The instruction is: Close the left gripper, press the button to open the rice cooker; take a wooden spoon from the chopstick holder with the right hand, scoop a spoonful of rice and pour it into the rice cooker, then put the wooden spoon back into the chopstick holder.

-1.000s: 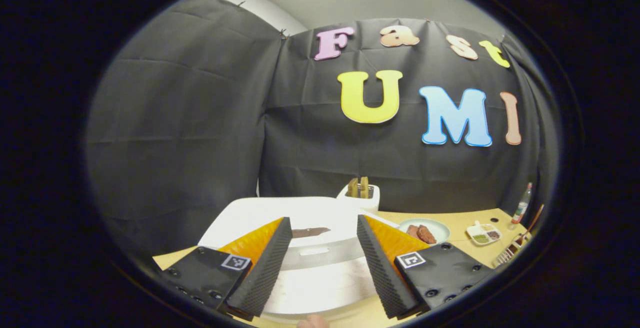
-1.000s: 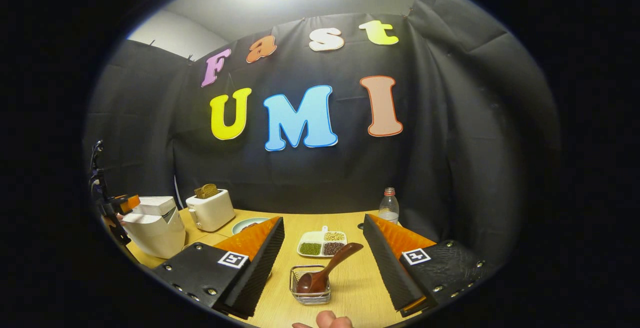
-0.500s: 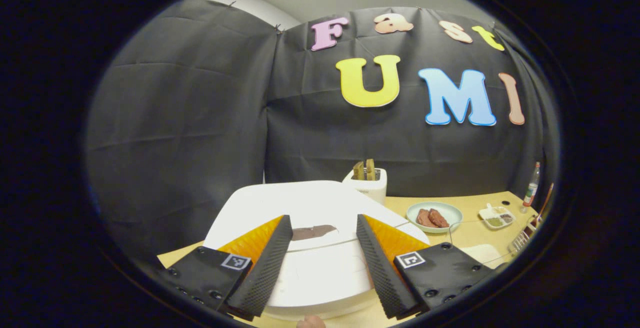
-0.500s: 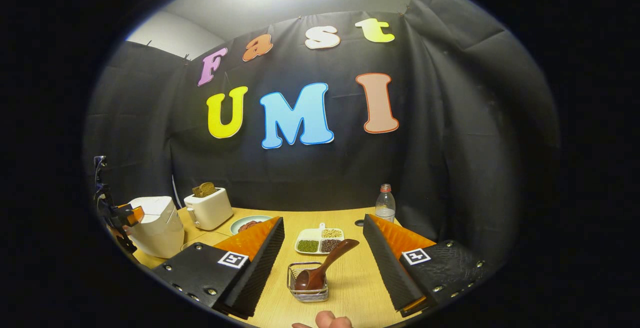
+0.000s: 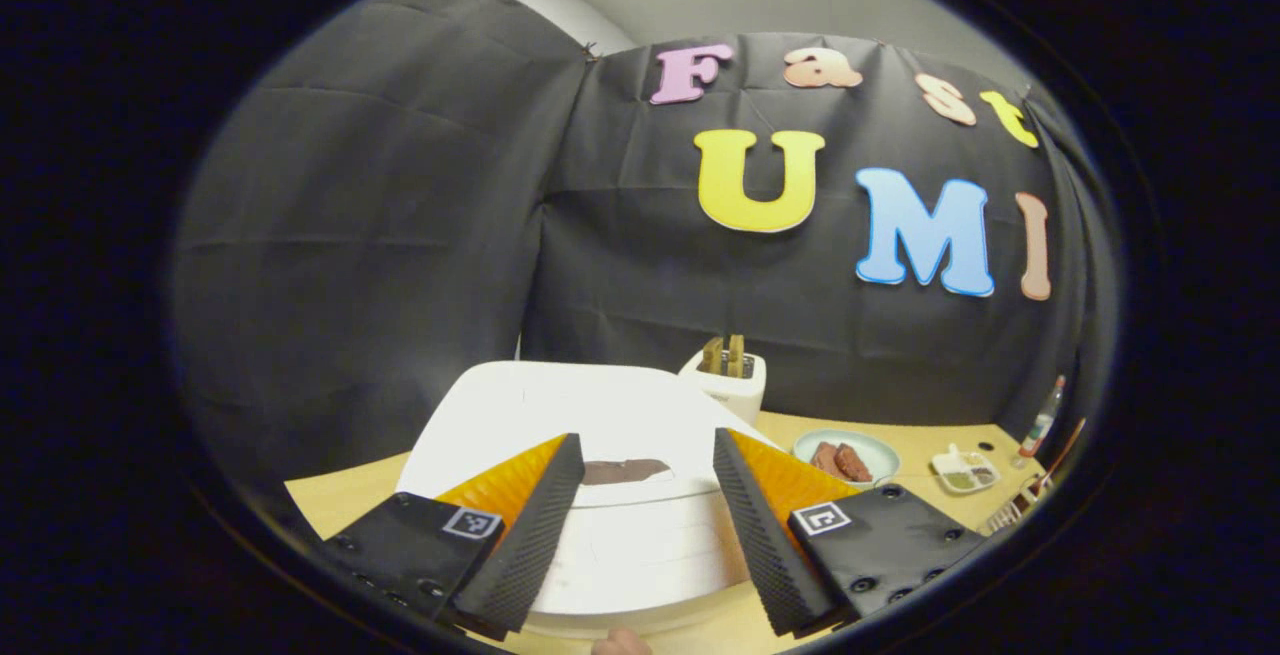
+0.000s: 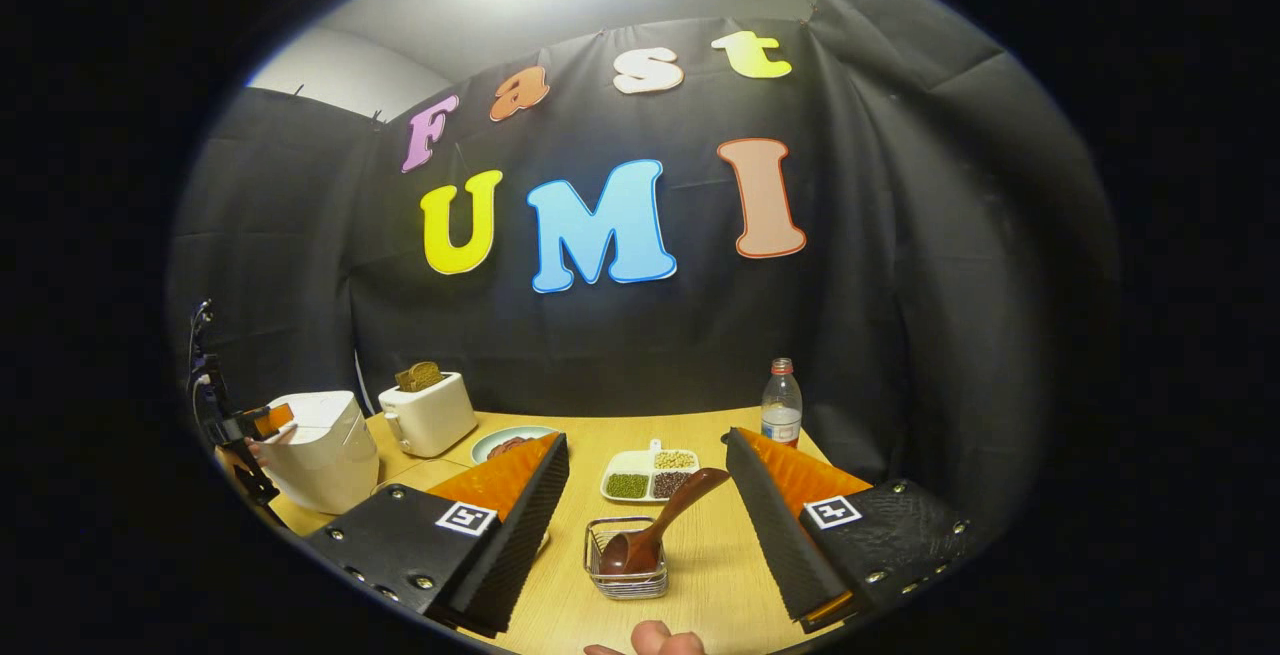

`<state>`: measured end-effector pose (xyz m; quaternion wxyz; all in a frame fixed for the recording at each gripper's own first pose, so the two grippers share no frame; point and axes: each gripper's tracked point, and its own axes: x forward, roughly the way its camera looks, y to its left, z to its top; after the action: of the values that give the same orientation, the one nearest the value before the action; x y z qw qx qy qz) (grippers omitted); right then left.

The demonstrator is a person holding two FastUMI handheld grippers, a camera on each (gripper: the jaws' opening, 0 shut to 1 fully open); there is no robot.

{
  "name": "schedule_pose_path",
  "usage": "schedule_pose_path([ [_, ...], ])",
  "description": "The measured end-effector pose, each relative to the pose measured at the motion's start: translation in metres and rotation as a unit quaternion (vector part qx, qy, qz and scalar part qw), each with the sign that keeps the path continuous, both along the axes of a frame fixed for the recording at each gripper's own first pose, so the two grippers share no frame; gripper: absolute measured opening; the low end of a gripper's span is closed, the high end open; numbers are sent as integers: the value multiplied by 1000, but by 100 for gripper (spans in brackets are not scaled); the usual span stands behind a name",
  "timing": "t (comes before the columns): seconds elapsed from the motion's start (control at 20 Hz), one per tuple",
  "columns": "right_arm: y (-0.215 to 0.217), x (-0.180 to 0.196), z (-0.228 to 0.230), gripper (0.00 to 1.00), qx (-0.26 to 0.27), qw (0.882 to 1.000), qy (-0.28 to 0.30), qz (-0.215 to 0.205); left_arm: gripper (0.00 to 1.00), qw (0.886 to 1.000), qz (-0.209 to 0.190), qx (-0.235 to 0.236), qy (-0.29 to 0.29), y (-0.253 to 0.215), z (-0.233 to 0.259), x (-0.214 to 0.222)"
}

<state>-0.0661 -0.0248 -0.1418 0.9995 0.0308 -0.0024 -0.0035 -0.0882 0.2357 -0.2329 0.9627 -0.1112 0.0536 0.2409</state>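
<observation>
— On the table [image 6: 715, 575], where is the wooden spoon [image 6: 655, 533] kept?
— In the chopstick holder [image 6: 627, 560], between the spread fingers of the right gripper [image 6: 648, 525], untouched.
— And the left gripper [image 5: 640, 510]?
— It is held apart over the lidded rice cooker [image 5: 610, 415].

I cannot read any text here. Each gripper body carries small square black-and-white markers, one beside each finger, in the left gripper view and in the right gripper view; they are patterns, not letters. The bottle [image 6: 781, 403] at the back of the bench [image 6: 715, 575] has a label, but it is too small for me to read.
</observation>
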Motion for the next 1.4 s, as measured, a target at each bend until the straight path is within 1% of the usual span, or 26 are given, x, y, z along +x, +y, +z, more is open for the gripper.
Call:
schedule_pose_path([
  [0.1, 0, 2, 1, 96, 6, 1000, 0, 2, 90, 999, -6, -29, -17, -4, 6, 3],
  [0.2, 0, 6, 6, 96, 2, 1000, -3, 1, 94, 999, -15, -38, -23, -9, 12, 6],
  [0.4, 3, 14, 12, 96, 0, 1000, -4, 6, 94, 999, -26, -2, -38, -14, 51, 9],
  [0.55, 10, 24, 25, 96, -10, 1000, -5, 14, 94, 996, -48, 33, -62, -32, 104, 16],
  [0.6, 14, 27, 31, 96, -13, 1000, -5, 20, 94, 995, -59, 45, -68, -41, 124, 20],
  [0.7, 23, 34, 48, 96, -9, 999, -6, 34, 95, 991, -99, 51, -80, -77, 159, 30],
  [0.75, 26, 38, 57, 96, -8, 999, -7, 36, 96, 988, -110, 64, -85, -89, 178, 34],
  [0.85, 28, 45, 78, 96, -18, 999, -8, 33, 96, 981, -127, 111, -92, -112, 215, 41],
  [0.9, 31, 51, 89, 96, -22, 999, -10, 36, 96, 977, -148, 117, -98, -128, 231, 47],
  [1.0, 34, 61, 107, 96, -20, 999, -4, 36, 99, 973, -186, 94, -98, -152, 255, 61],
  [1.05, 37, 65, 117, 96, -16, 999, -3, 38, 94, 974, -184, 90, -100, -152, 270, 68],
  [1.1, 40, 68, 126, 96, -15, 999, -2, 40, 90, 975, -173, 98, -103, -147, 285, 75],
  [1.15, 40, 69, 134, 100, -18, 999, -3, 38, 90, 975, -165, 107, -104, -143, 298, 81],
  [1.2, 39, 71, 142, 96, -23, 999, -6, 35, 91, 975, -164, 109, -104, -144, 305, 84],
  [1.25, 39, 72, 147, 96, -24, 999, -8, 32, 91, 975, -166, 110, -99, -150, 306, 86],
  [1.3, 39, 72, 150, 96, -22, 999, -9, 34, 96, 975, -169, 114, -94, -154, 304, 86],
  [1.35, 39, 71, 153, 96, -15, 999, -10, 35, 97, 974, -169, 121, -89, -157, 297, 87],
  [1.4, 40, 69, 153, 96, -11, 999, -10, 36, 100, 973, -170, 129, -84, -160, 287, 89],
])
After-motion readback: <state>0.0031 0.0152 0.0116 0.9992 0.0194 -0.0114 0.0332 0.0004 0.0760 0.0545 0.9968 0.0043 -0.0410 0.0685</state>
